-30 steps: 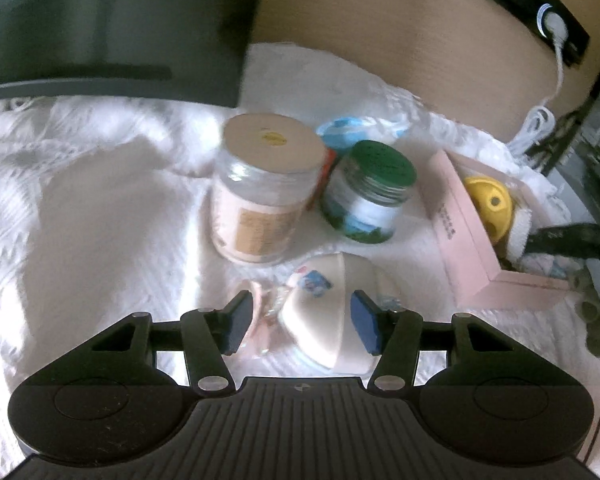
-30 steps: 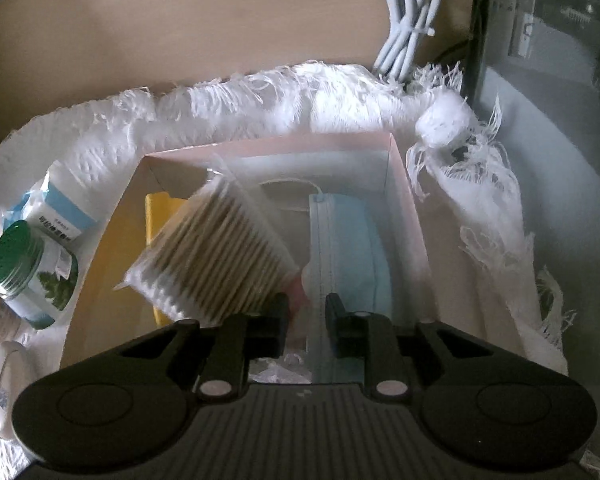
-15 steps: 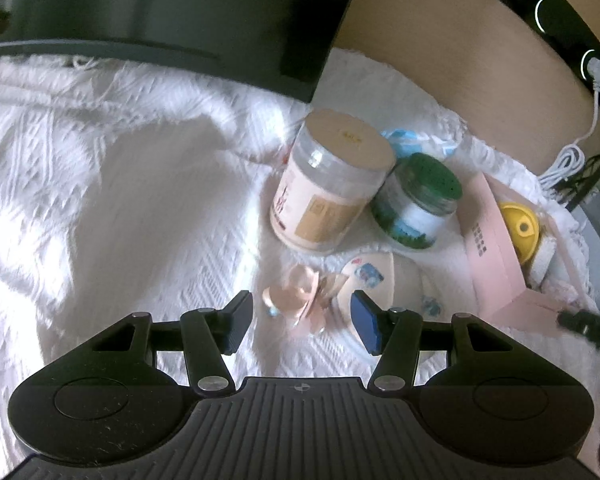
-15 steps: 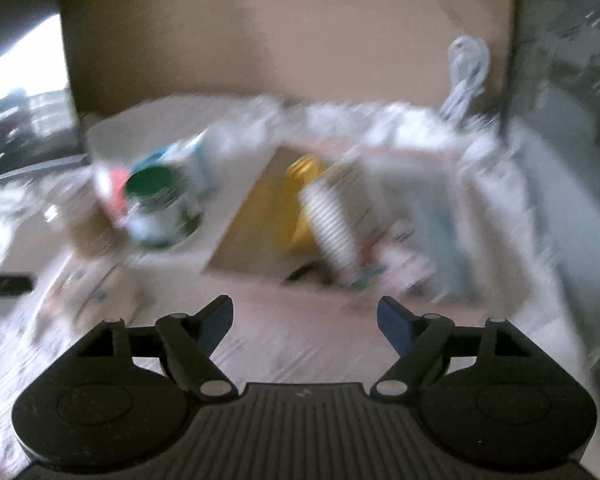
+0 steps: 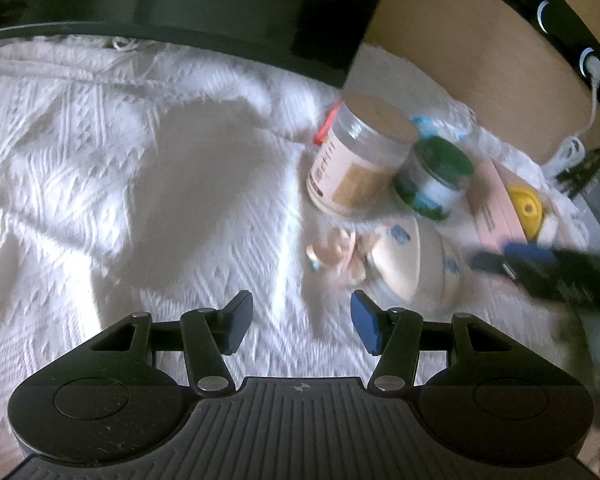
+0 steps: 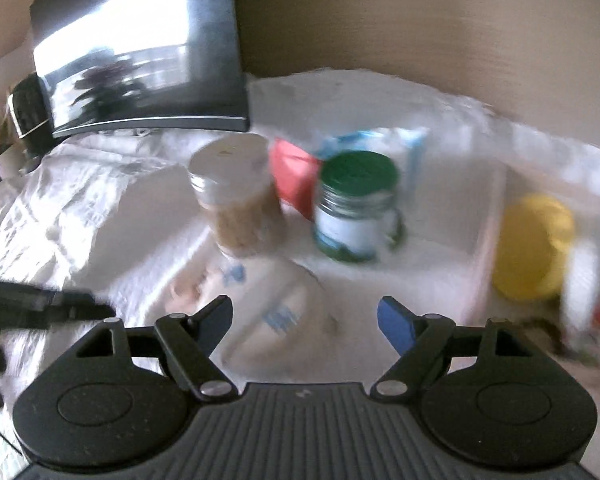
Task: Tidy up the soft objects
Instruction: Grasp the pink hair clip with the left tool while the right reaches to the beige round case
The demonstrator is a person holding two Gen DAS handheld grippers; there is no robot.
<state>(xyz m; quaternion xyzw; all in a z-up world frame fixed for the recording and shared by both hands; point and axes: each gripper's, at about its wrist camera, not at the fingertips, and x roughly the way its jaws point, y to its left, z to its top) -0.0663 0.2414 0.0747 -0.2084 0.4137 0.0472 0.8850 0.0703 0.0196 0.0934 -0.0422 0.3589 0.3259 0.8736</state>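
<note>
— Status of left gripper?
— Fingers spread wide, nothing between them. Held over bare white cloth on the desk, just short of the goods.
— Right gripper?
— Likewise wide apart and empty. Poised over the cream padded pouch, one pad to either side, not touching it.
— Location of task item?
— Lying on the cloth in front of the beige-lidded jar and green-lidded jar, near the pink box. Small pink fabric piece just beside it, on the left. Exact nature of both unclear owing to blur.
— Handling assessment?
— Judged light, soft and compressible. Domed, printed in blue, more likely to fold than to slip. No breakage risk in the item itself. Jars close behind, liable to be knocked.
— Recommended hold?
— Across the dome near its middle, fingers closed gently, just enough to dent the fabric. Not by the loose rim alone, to prevent flopping. Pink piece best taken separately, by its bunched centre. Presumed destination: pink box, already holding a yellow item.
</note>
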